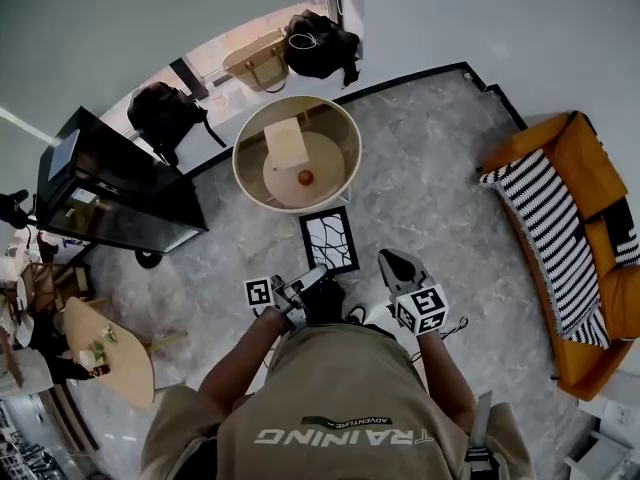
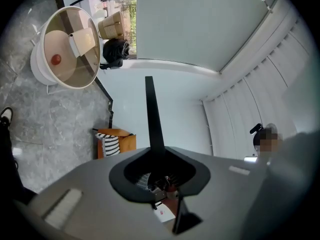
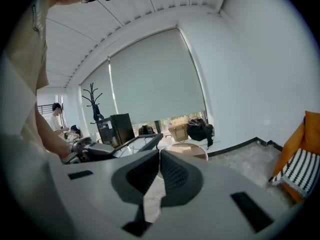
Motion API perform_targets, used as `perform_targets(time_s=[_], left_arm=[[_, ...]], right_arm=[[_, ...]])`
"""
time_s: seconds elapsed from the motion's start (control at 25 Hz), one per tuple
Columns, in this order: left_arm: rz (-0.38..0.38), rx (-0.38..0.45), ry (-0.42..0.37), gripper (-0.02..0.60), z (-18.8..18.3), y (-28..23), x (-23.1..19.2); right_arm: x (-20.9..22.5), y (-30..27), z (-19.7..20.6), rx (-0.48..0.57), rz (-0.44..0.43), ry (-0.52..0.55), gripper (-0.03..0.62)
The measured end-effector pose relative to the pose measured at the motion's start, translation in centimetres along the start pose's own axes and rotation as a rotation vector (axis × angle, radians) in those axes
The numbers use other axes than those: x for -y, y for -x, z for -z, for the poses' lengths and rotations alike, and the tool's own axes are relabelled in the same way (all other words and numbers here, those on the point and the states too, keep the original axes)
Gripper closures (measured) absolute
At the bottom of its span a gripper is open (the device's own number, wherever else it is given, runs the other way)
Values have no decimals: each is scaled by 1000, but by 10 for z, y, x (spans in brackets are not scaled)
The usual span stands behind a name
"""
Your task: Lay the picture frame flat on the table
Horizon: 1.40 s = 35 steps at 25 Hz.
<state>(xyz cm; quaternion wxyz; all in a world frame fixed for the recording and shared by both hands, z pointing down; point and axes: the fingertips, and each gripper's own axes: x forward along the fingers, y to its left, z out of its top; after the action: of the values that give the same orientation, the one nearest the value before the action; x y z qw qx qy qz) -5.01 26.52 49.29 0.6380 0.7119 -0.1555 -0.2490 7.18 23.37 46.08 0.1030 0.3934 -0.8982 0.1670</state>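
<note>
The picture frame point(image 1: 330, 238), black-edged with a white cracked pattern, hangs over the grey floor just in front of me, this side of the round table point(image 1: 245, 183). My left gripper point(image 1: 312, 276) is shut on its lower left edge. In the left gripper view the frame point(image 2: 150, 114) shows edge-on as a thin black blade rising from between the jaws of the left gripper point(image 2: 159, 156). My right gripper point(image 1: 397, 263) hovers to the right of the frame, apart from it. In the right gripper view the pads of this gripper point(image 3: 159, 154) meet with nothing between them.
The round table has a glass top with a tan box point(image 1: 286, 143) and a red ball point(image 1: 305, 177) under it. A black cabinet point(image 1: 110, 193) stands left, bags point(image 1: 320, 43) lie by the far wall, and an orange sofa with a striped cushion point(image 1: 570, 168) is right. A small wooden table point(image 1: 110, 353) sits lower left.
</note>
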Motion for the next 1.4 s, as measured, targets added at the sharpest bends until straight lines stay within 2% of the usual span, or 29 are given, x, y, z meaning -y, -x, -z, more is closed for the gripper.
perform_targets(time_s=[0.24,0.44,0.64,0.92,1.12,1.4], left_arm=[[-3,-22,8,509,-55,-28,-11],[22,-40,3,509,-117,-60,-7],[33,-66,13,509,-175,-81,-9],[12,-120,11,509,-231,-104,-23],[-18,-99,21,509,-257,-121,-39],[-21,-46,31,509,-290,-157,-55]], right_arm=[[28,-51,-26,6,3,15,586],[58,-91,-60,13,29,27,586],[82,-133,-86,30,67,-12,586],[116,-181,-104,37,107,-18,586],[144,-211,-111,10,72,-18,586],[189,-262,-126,-20,-24,11,586]])
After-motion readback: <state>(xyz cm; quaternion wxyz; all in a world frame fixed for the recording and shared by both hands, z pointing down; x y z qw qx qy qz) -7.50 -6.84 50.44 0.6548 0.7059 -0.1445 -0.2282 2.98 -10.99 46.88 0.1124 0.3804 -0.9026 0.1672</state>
